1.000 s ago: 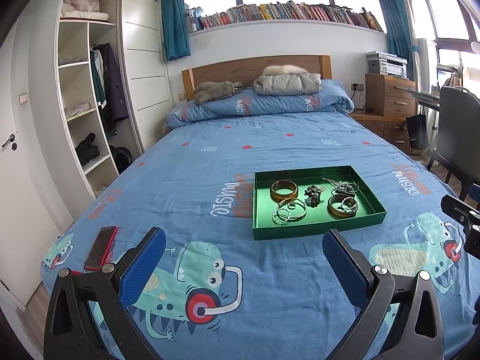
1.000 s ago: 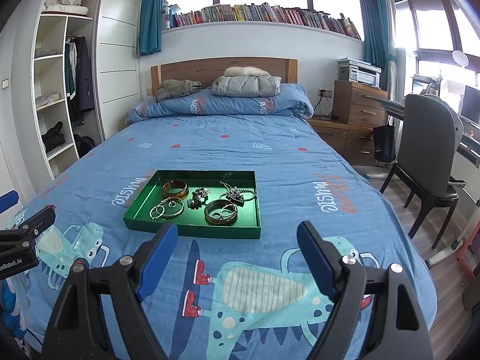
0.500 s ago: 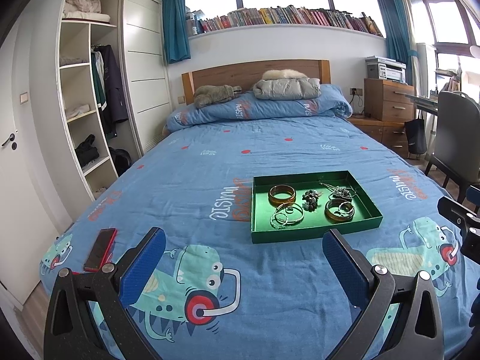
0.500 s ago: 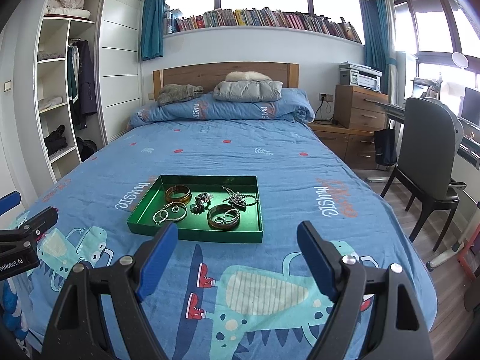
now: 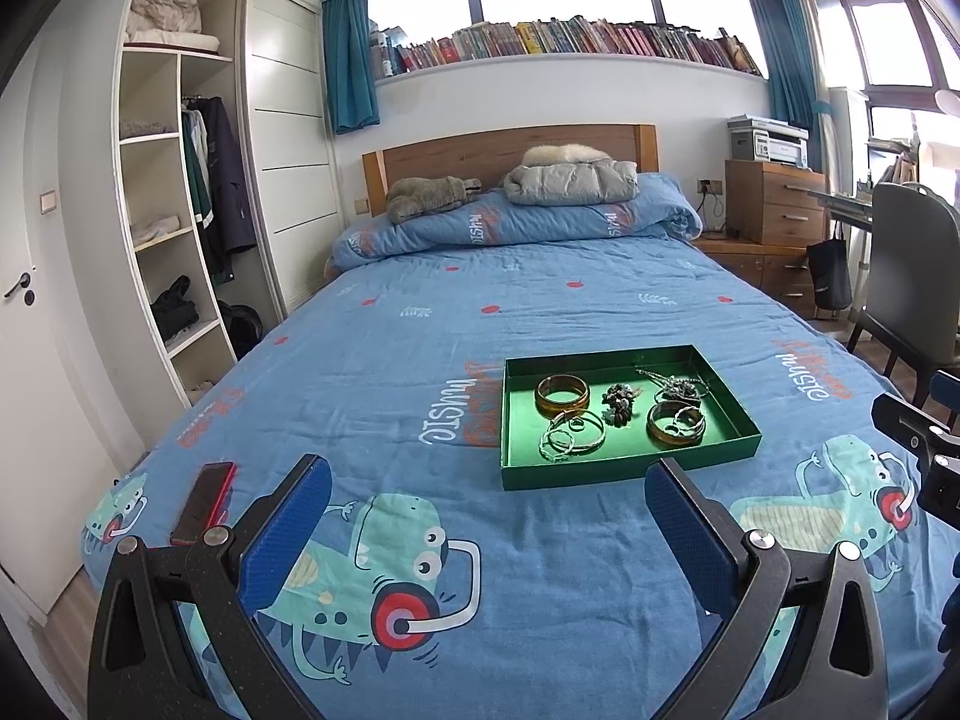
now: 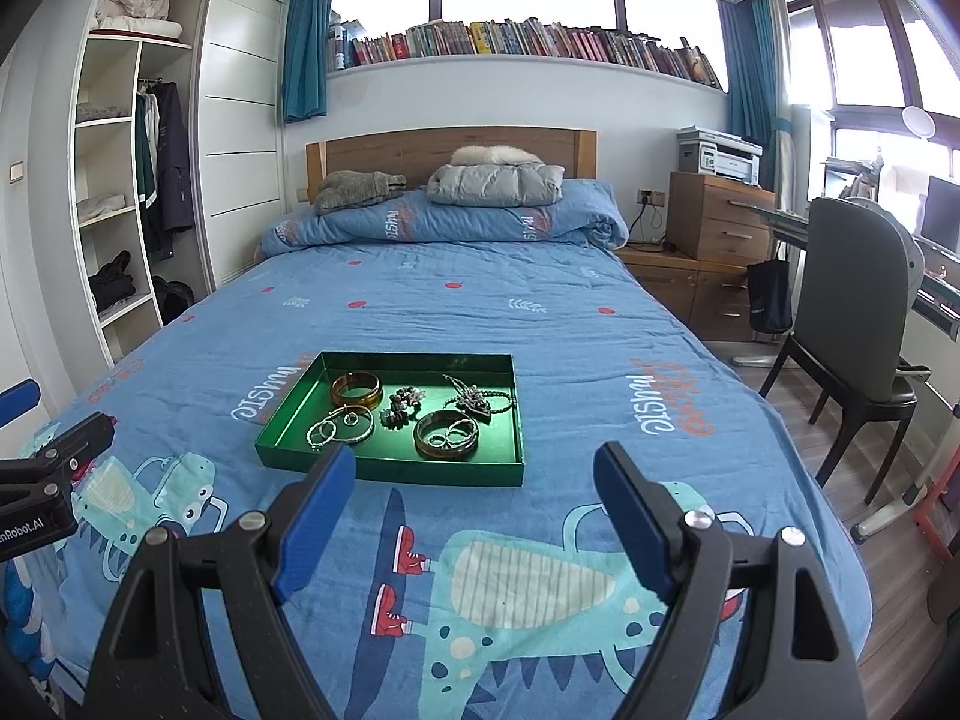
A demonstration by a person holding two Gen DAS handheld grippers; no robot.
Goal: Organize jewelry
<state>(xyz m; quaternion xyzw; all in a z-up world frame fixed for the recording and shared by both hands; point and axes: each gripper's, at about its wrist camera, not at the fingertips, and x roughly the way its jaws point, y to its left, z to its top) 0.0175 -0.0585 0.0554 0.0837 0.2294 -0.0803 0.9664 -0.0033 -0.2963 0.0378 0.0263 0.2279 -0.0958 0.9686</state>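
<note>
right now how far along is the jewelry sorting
Barely started, by the look of it. Done: nothing visibly sorted; the bangles, rings and necklace all lie loose together in the green tray on the bed. In hand: nothing; the left gripper and right gripper both hang open and empty, short of the tray. Left: every piece, such as the amber bangle and the necklace.

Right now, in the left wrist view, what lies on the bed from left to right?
Red phone → green tray of jewelry; inside it, amber bangle → dark beaded cluster → second brown bangle.
</note>
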